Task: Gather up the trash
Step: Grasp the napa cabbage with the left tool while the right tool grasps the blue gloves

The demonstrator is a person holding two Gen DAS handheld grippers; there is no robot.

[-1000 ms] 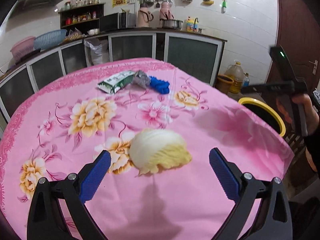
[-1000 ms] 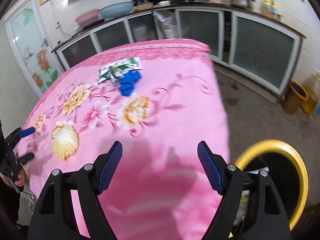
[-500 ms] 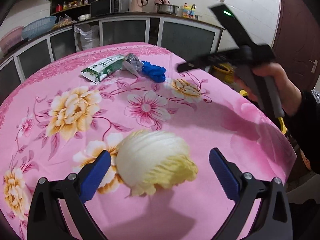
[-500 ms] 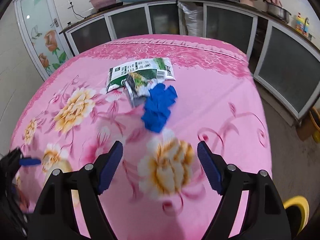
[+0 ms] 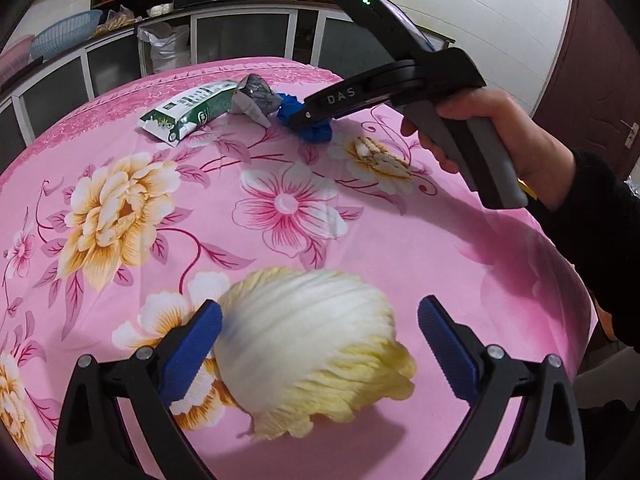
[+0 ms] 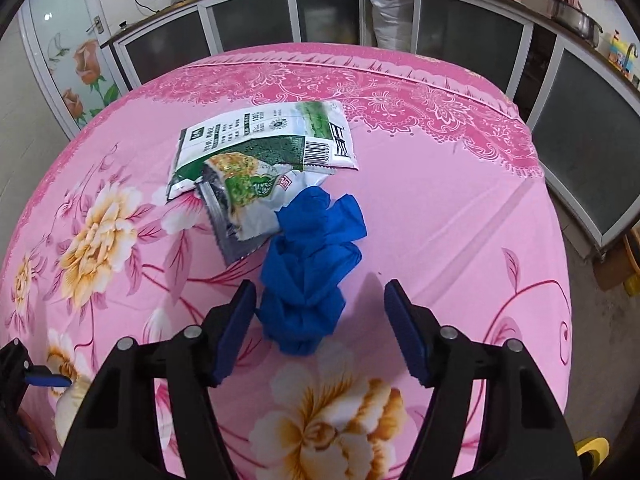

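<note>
A pale yellow-white cabbage leaf (image 5: 316,344) lies on the pink flowered tablecloth (image 5: 120,128), between the open jaws of my left gripper (image 5: 320,344). My right gripper (image 6: 320,328) is open, its jaws on either side of the near end of a crumpled blue glove (image 6: 312,264); the glove also shows in the left wrist view (image 5: 316,130). Beyond the glove lie a crumpled snack wrapper (image 6: 248,204) and a flat green-and-white packet (image 6: 264,136). In the left wrist view the right gripper's body reaches over the glove.
Kitchen cabinets (image 6: 460,36) with dark glass doors run behind the table. A yellow rim of a bin (image 6: 592,446) shows at the table's right edge near the floor. A brown door (image 5: 600,60) stands at the right.
My left gripper has moved forward until the cabbage leaf sits between its jaws. My right gripper has swung from the bin across the table to straddle the blue glove.
</note>
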